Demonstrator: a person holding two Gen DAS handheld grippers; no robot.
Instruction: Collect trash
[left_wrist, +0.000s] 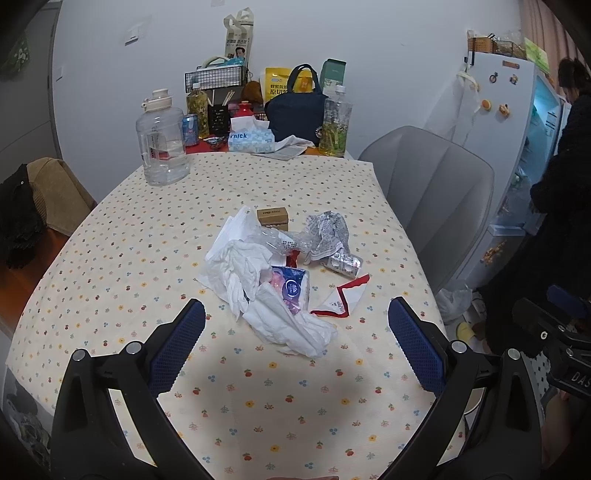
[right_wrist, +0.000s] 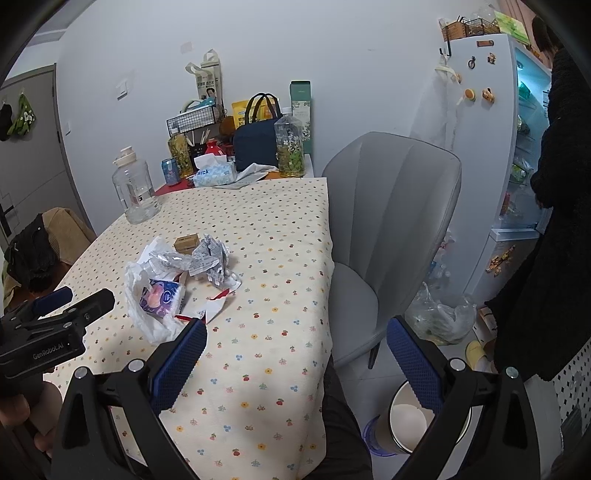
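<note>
Trash (left_wrist: 280, 273) lies heaped near the middle of the table (left_wrist: 110, 280), on a cloth printed with small flowers and fruit: crumpled white tissue (left_wrist: 243, 273), a clear plastic wrapper (left_wrist: 280, 240), a blue tissue packet (left_wrist: 291, 288), a balled printed leaflet (left_wrist: 328, 232), a blister pack of tablets (left_wrist: 343, 262), a torn white-and-red wrapper (left_wrist: 343, 299) and a small brown box (left_wrist: 273, 216). The left gripper (left_wrist: 295, 332) hovers just above the near edge of the heap, jaws spread wide with nothing between them. The right gripper (right_wrist: 295, 354) is likewise wide open and empty, held over the table's right edge, with a bin (right_wrist: 406, 417) on the floor below it.

Nothing appears collected yet, so the step in hand looks like the approach for a first pick. The next move probably calls for the left gripper to drop onto the tissue nearest it and close on a thick fold, since thin tissue may slip or tear, then carry it to the bin.

Readable writing is sparse: "nick" shows on the blue tissue box (left_wrist: 251, 138) at the back, "GenRobot.AI" on the left gripper's body in the right wrist view, and "DAS" on the neighbouring device at the edge of the left wrist view. Print on the leaflet and brown box is too small to read
</note>
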